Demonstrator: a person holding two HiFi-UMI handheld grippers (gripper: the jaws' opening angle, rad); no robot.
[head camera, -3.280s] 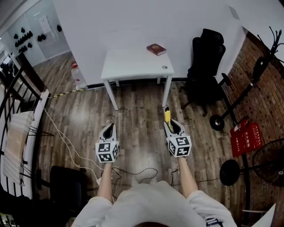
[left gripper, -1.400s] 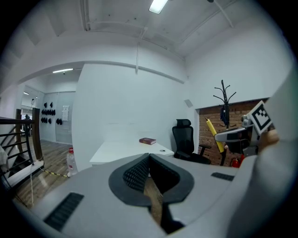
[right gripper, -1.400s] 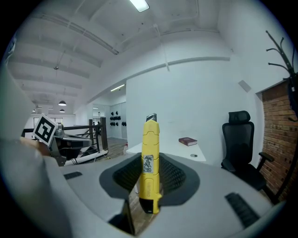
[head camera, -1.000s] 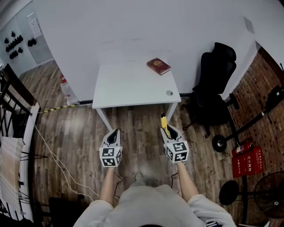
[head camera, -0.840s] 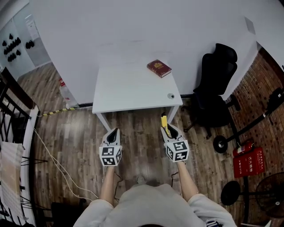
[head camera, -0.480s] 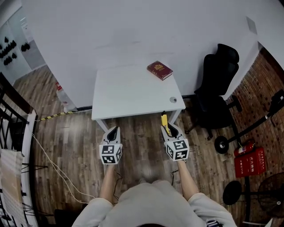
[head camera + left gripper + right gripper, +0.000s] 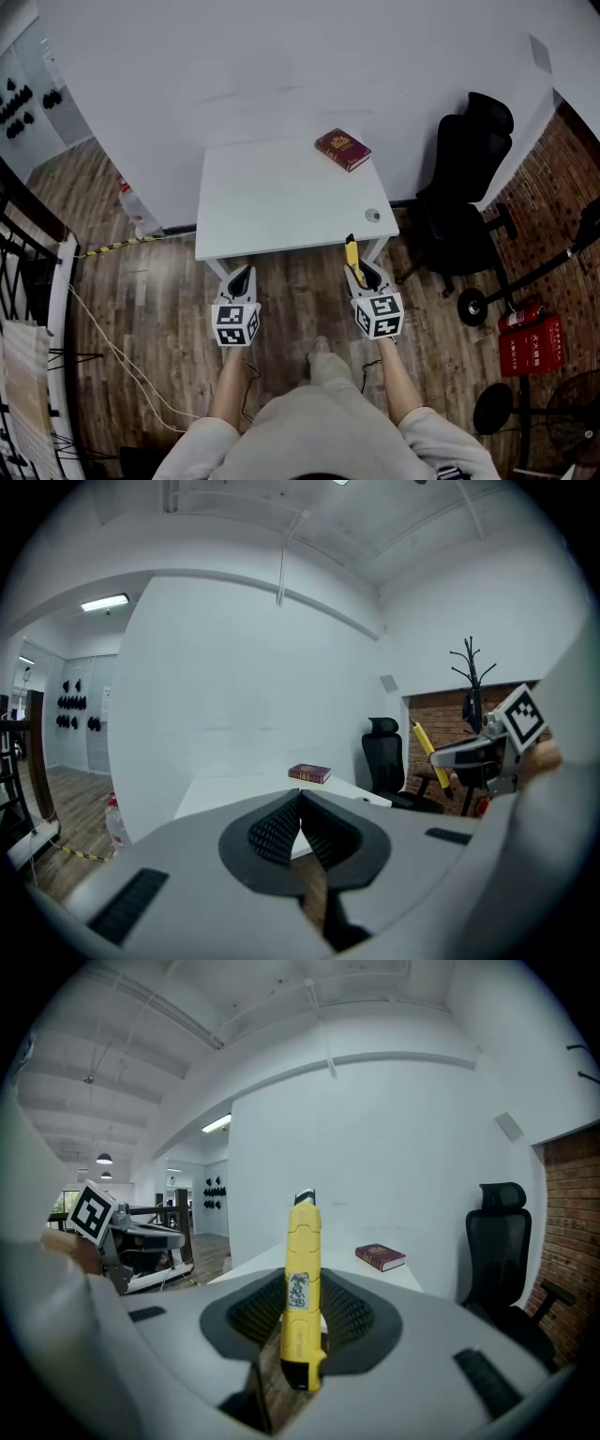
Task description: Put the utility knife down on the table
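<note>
Two hand-held grippers, one utility knife (image 7: 302,1288), one white bench (image 7: 272,202)

Right hand-held gripper (image 7: 361,274) is gripping the yellow utility knife between its ribbed pads. The knife is sticking forward out of the jaws, dark tip toward the bench. It is hanging in the air at the bench's near edge, not resting on it. Left hand-held gripper (image 7: 241,275) is holding its jaws closed together on nothing, alongside the right one over the wooden floor (image 7: 295,291). Red book (image 7: 342,149) is lying at the bench's far right corner. Black office chair (image 7: 467,159) is standing to the right.
</note>
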